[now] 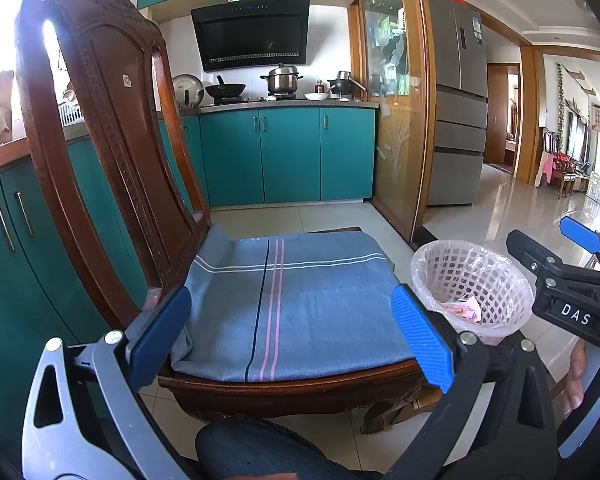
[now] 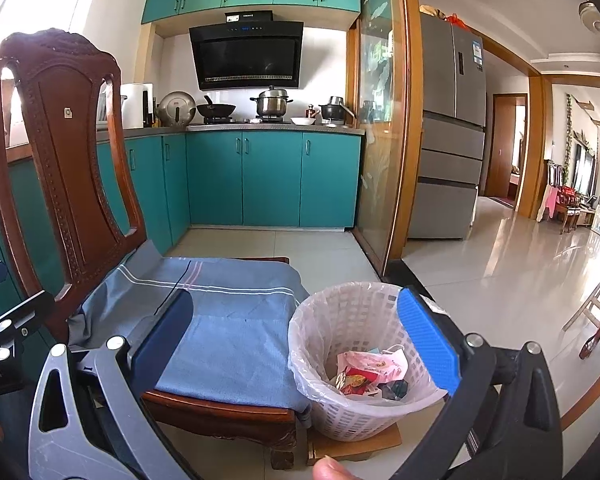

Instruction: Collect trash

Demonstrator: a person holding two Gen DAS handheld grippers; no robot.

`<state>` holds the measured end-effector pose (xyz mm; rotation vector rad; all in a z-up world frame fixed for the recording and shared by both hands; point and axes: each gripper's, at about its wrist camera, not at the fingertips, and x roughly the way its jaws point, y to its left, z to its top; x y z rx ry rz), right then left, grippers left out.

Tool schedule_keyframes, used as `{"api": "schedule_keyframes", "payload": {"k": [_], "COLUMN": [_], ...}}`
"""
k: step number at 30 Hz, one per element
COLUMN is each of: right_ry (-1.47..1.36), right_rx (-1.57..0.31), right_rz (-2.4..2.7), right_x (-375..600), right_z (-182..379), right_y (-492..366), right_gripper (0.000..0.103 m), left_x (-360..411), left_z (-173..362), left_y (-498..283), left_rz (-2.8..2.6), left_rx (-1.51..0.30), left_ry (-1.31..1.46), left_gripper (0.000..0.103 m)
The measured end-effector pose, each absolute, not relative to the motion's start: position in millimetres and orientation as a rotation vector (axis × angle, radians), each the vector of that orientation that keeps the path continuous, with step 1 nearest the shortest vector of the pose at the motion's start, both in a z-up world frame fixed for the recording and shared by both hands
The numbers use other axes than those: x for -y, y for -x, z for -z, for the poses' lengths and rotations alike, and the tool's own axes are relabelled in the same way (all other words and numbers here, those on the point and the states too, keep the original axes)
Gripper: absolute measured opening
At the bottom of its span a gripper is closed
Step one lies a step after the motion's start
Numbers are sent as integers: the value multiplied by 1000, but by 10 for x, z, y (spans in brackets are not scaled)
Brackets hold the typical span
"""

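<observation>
A white lattice waste basket [image 2: 352, 396] with a clear plastic liner stands on the floor right of a wooden chair; pink and red wrappers [image 2: 370, 372] lie crumpled inside it. In the left wrist view the same basket [image 1: 496, 276] shows at the right. My left gripper [image 1: 296, 336] is open above the chair's blue-grey striped cushion [image 1: 292, 304], nothing between its blue pads. My right gripper [image 2: 296, 344] is open too, spanning the cushion's corner [image 2: 236, 344] and the basket's near side, and holds nothing. From the left wrist view, the right gripper [image 1: 556, 256] is seen hanging beside the basket.
The carved chair back [image 1: 100, 128] rises at the left. Teal kitchen cabinets [image 1: 284, 156] and a stove with pots stand behind. A glass sliding door [image 1: 392, 120] and a fridge [image 1: 456, 120] are to the right, with shiny tiled floor [image 2: 512, 276] beyond. A thumb [image 2: 332, 468] shows at the bottom edge.
</observation>
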<state>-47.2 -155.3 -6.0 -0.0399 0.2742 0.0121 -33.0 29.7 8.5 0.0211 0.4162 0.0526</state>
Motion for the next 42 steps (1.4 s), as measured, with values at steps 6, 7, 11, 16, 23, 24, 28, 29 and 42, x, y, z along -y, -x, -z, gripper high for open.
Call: {"api": "schedule_keyframes", "payload": {"k": [6, 7, 11, 16, 23, 24, 28, 29, 42], "right_ry": [33, 32, 34, 26, 23, 22, 20, 18, 14], "right_rx": [-282, -282, -280, -285, -290, -288, -287, -288, -322], "right_rz": [-17, -17, -9, -3, -2, -2, 1, 1, -1], "right_x": [1564, 1564, 1572, 1608, 1626, 1629, 1644, 1646, 1665], "right_z": [75, 76, 75, 100, 118, 119, 128, 135, 172], "right_y": [438, 436, 429, 424, 411, 413, 398, 397, 307], "right_gripper": [100, 100, 100, 100, 100, 100, 100, 100, 100], "left_x": [-301, -297, -264, -249, -216, -211, -206, -201, -250], "left_z": [-70, -70, -65, -43, -39, -39, -27, -26, 3], "left_y": [302, 298, 289, 275, 282, 283, 281, 284, 236], "left_rz": [-60, -61, -56, -55, -50, -50, -48, -47, -49], "left_rx": [-425, -425, -427, -435, -438, -439, -441, -442, -458], "left_ry": [-21, -22, -26, -30, -33, -34, -36, -36, 3], "left_gripper": [100, 100, 100, 100, 100, 100, 100, 100, 100]}}
